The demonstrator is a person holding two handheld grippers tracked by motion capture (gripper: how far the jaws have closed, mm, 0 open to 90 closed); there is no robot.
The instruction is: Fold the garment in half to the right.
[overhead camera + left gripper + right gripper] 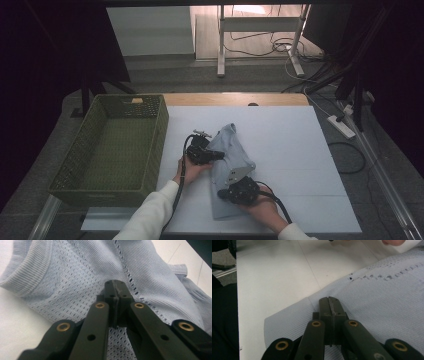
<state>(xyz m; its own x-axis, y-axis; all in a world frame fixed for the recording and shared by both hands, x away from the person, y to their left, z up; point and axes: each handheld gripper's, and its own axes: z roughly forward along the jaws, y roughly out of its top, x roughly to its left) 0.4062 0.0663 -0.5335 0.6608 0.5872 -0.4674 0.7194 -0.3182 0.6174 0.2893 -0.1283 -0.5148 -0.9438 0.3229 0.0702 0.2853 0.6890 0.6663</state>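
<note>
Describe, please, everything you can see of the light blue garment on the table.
The light blue garment is a knit piece, fine-ribbed with open mesh panels, a row of eyelet holes and a thicker ribbed band along one edge. It lies folded into a long narrow shape on the white table, right of the green basket. Both grippers, left and right, rest over it with jaws closed.

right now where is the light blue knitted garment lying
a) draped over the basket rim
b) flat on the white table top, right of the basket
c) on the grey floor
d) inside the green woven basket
b: the high view shows the light blue knitted garment spread on the white table top, apart from the green woven basket at its left.
</note>
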